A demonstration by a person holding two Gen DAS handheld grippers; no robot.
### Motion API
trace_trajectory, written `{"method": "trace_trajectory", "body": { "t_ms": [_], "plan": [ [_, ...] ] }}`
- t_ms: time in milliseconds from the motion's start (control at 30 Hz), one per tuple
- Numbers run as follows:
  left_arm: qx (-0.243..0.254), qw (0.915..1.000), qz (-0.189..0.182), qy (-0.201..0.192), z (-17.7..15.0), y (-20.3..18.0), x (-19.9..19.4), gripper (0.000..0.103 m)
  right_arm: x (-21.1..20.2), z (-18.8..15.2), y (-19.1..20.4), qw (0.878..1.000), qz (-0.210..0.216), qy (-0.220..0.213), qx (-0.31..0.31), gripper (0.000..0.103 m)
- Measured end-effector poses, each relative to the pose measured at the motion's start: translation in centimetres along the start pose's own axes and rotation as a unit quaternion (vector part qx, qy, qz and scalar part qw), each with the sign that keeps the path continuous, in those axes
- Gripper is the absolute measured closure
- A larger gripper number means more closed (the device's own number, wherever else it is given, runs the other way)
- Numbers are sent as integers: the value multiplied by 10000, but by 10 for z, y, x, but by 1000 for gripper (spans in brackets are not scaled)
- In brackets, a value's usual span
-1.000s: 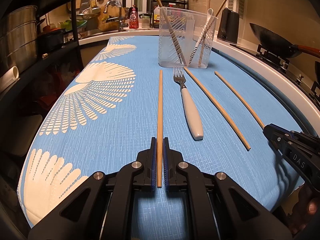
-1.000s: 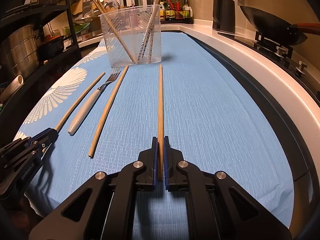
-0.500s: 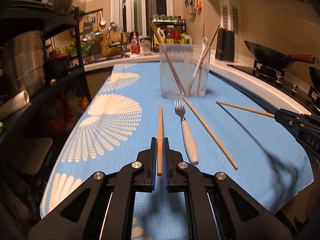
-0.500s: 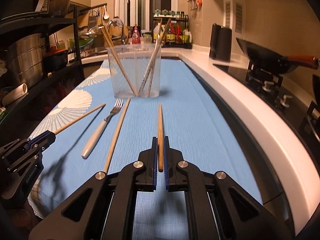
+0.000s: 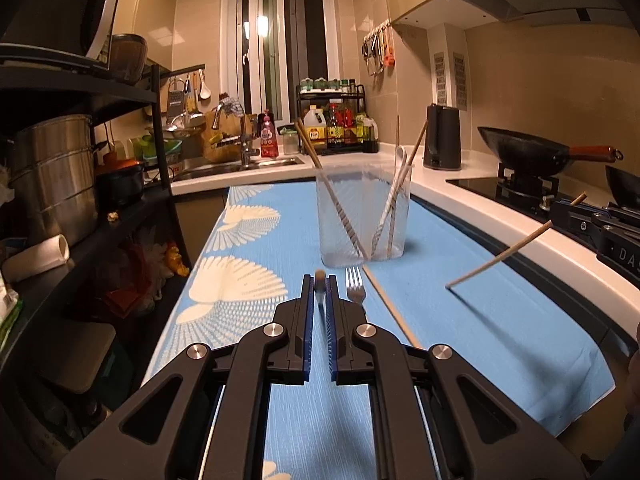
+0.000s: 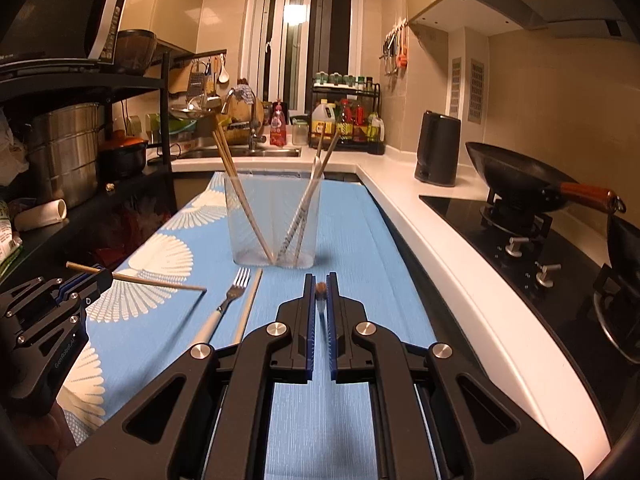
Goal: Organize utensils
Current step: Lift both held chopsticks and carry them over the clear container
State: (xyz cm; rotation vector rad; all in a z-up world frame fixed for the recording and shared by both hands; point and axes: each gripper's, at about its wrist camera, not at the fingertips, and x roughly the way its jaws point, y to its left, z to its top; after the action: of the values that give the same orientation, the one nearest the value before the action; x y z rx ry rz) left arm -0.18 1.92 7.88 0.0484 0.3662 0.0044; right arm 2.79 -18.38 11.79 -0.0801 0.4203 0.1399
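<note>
My left gripper [image 5: 319, 285] is shut on a wooden chopstick [image 5: 319, 280], held above the blue cloth and seen end-on. My right gripper [image 6: 320, 289] is shut on another chopstick [image 6: 320, 290], also end-on; that stick shows in the left wrist view [image 5: 500, 256], sloping down to the left. The left one shows in the right wrist view [image 6: 160, 282]. A clear holder [image 5: 362, 212] with several chopsticks and a white spoon stands ahead. A white-handled fork [image 6: 224, 306] and one more chopstick [image 6: 249, 304] lie on the cloth.
The blue cloth with white fan prints [image 5: 500, 320] covers the counter. A stove with a wok [image 6: 520, 176] and a black kettle [image 6: 437, 154] are at the right. A dark shelf with steel pots [image 5: 56, 172] is at the left. A sink is behind.
Both grippers have lifted their chopsticks off the cloth and tilted them up, so each stick now points forward and is seen end-on. The fork and third chopstick have not moved.
</note>
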Motion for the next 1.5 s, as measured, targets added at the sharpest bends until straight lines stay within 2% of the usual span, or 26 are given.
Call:
{"method": "trace_trajectory", "body": {
  "t_ms": [200,333,567,700,900,1033,1200,1300,1500],
  "plan": [
    [-58,9996,-254,79,40,12,4,97,-1,27,-7,9998,176,-89,102,98],
    [-226,9979,-503,328,70,27,13,97,1,50,-10,9993,336,-98,107,98],
    [-694,9896,-947,827,112,50,35,97,10,94,-16,9978,638,22,153,98],
    [-721,9886,-1070,769,138,53,44,97,13,122,-20,9964,815,-54,228,98],
    [-717,9878,-1252,593,186,50,63,97,20,180,-20,9941,996,-389,164,98],
    [-650,9888,-1307,309,223,46,75,97,28,216,-17,9921,1076,-633,105,98],
    [-551,9893,-1349,-9,261,36,95,97,47,245,-11,9906,1092,-818,53,98],
    [-462,9902,-1320,18,269,29,118,97,70,249,-9,9912,1133,-683,66,98],
    [-27,9913,-1161,614,256,12,164,97,114,237,-6,9928,1174,-232,65,98]
  ]
}}
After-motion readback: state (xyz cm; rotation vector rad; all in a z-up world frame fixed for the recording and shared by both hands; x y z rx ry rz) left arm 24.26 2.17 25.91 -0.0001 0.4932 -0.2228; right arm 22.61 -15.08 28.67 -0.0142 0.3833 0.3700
